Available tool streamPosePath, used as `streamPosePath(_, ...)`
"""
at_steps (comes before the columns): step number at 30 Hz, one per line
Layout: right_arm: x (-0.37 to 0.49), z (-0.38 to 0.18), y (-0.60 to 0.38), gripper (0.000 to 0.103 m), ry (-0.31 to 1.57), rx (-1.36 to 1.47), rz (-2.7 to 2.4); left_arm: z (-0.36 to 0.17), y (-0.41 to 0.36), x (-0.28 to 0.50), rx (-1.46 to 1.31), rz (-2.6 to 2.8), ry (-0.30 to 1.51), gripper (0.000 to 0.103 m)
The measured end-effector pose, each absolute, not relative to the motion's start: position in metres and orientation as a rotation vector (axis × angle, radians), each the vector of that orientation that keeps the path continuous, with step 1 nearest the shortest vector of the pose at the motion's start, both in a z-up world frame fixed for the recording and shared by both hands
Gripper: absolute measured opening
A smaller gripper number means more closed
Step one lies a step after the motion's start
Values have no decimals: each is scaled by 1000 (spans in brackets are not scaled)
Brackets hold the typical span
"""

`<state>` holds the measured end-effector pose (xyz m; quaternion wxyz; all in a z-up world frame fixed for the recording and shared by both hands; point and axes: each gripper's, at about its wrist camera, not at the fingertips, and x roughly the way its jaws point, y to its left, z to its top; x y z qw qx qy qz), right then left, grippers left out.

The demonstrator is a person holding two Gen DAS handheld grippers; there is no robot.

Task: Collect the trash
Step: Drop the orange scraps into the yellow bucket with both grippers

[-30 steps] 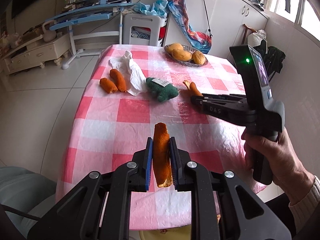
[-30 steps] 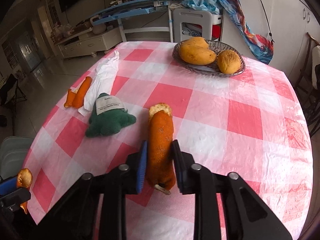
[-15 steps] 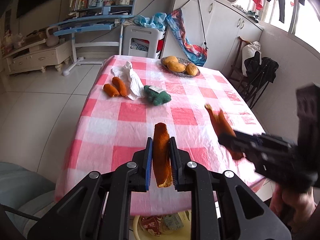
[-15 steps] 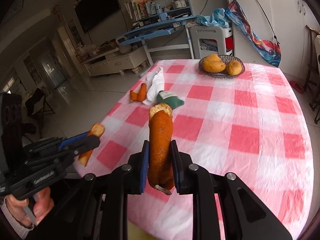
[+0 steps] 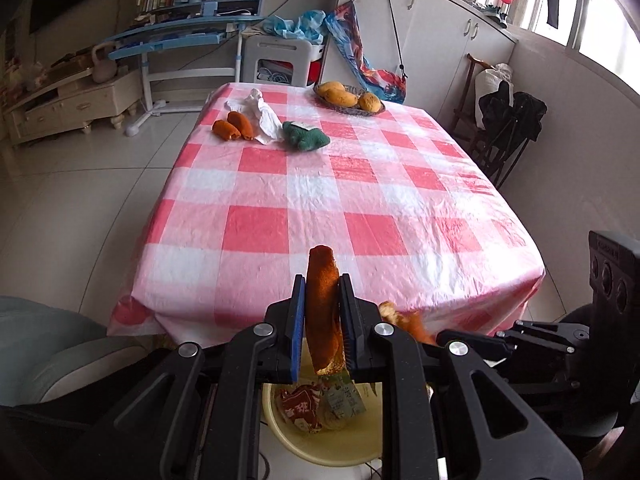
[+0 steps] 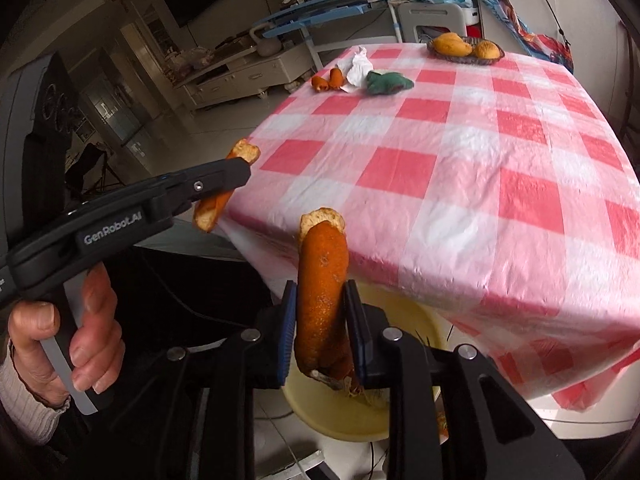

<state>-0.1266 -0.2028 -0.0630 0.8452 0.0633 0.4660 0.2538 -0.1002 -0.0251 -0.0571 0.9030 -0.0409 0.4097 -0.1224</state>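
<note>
My left gripper (image 5: 322,296) is shut on an orange peel strip (image 5: 323,296), held above a yellow bin (image 5: 320,440) on the floor at the table's near edge. My right gripper (image 6: 320,312) is shut on another orange peel strip (image 6: 322,280), also above the yellow bin (image 6: 328,412). In the right wrist view the left gripper (image 6: 236,172) shows at left with its peel (image 6: 218,200). In the left wrist view the right gripper (image 5: 436,334) shows at lower right with its peel (image 5: 404,320). Two more peel pieces (image 5: 232,126), a white tissue (image 5: 262,114) and a green cloth (image 5: 306,136) lie on the table's far left.
The pink checked tablecloth (image 5: 340,200) hangs over the near edge. A basket of mangoes (image 5: 350,98) stands at the far end. The bin holds wrappers (image 5: 320,404). A grey seat (image 5: 44,344) is at lower left; a chair with dark clothes (image 5: 508,120) stands at right.
Both grippers drew back from over the table and down to the near edge, each still holding its peel. The yellow bin has come into view beneath them.
</note>
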Motion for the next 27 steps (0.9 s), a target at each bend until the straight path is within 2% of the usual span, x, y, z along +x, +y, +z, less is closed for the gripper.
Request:
streamPosePath(2, -129, -61, -208, 39, 962, 152, 511, -64, -28, -107, -80, -268, 885, 16)
streamPosePath(3, -130, -58, -211, 49, 942, 157, 493, -69, -30, -109, -79, -278, 910, 17)
streamPosePath(4, -132, -57, -214, 54, 923, 162, 477, -74, -33, -113, -70, -288, 941, 19)
streamPosePath(6, -132, -55, -221, 57, 899, 182, 444, -80, -37, -121, -48, -291, 962, 22)
streamPosePath(8, -131, -54, -229, 67, 881, 206, 399, -80, -40, -129, -30, -284, 950, 29)
streamPosePath(10, -131, -54, -237, 77, 871, 242, 356, -74, -37, -135, -26, -261, 909, 49)
streamPosePath(13, -131, -52, -245, 86, 859, 272, 305, -62, -29, -143, -16, -181, 818, 66)
streamPosePath(16, -132, -50, -247, 87, 841, 272, 277, -54, -20, -146, -25, -105, 756, 76)
streamPosePath(27, -130, -55, -230, 90, 823, 163, 247, -38, -7, -150, -41, -15, 662, 83)
